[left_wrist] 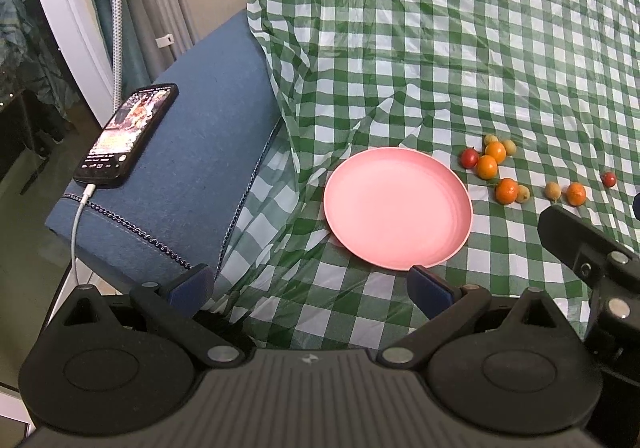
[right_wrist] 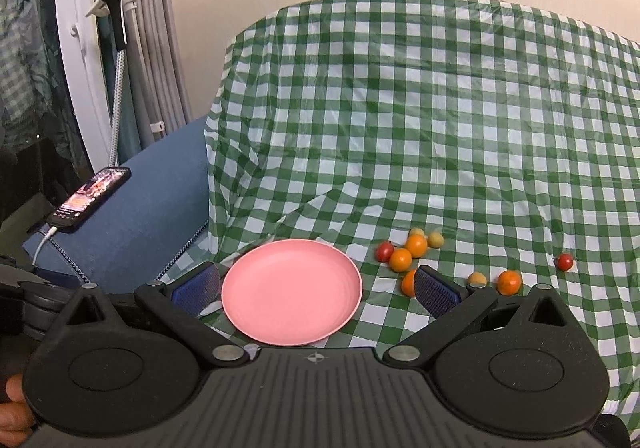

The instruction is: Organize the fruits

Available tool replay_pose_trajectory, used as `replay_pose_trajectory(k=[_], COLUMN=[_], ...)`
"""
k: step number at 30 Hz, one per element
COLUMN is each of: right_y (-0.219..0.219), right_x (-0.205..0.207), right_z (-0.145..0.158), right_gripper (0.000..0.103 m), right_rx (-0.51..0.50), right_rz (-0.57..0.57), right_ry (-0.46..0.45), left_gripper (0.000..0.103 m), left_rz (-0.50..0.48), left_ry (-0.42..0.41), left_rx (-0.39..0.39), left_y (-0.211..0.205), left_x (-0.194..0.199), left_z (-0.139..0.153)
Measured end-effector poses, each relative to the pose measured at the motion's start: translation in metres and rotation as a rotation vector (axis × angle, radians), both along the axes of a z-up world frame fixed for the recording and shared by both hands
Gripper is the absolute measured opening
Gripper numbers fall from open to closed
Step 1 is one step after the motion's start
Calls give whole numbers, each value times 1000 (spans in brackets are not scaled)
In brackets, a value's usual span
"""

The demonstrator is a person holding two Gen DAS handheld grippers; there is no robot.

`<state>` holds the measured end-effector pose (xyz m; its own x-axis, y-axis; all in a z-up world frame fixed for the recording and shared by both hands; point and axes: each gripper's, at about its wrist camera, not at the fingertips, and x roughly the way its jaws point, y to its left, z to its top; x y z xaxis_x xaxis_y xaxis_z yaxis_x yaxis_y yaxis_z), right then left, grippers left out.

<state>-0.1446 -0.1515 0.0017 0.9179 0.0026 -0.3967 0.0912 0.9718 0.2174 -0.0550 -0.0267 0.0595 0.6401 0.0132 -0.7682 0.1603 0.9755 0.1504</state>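
Pink plate [left_wrist: 398,207] bare on the green-checked cloth [left_wrist: 440,47], fruits scattered to its right, both grippers held wide apart and empty

In the left wrist view the left gripper [left_wrist: 310,286] sits at the lower centre, its blue fingers [left_wrist: 430,288] spread, the right one at the plate's near rim. A cluster of small oranges [left_wrist: 495,151], a red cherry tomato [left_wrist: 469,157] and pale yellow fruits [left_wrist: 553,190] lies at right centre; another tomato [left_wrist: 609,179] sits apart, far right. In the right wrist view the right gripper [right_wrist: 316,286] straddles the plate, fingers [right_wrist: 434,290] open, one hiding part of an orange [right_wrist: 409,283]. A lit phone [left_wrist: 127,133] rests on the blue sofa arm [left_wrist: 192,151] at left
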Motion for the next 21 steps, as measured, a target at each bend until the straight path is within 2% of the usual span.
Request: replay_pose_trajectory(k=[14, 21], right_y=[-16, -34], right_x=[-25, -31], right_z=[6, -4], right_gripper=[103, 103], right_rx=[2, 30], right_rz=[-64, -99], right_ry=[-55, -44], left_gripper=[103, 103], left_rz=[-60, -91], left_ry=[-8, 4], left_rx=[-2, 16], left_y=[-20, -37], left_x=[-18, -19], left_z=[13, 11])
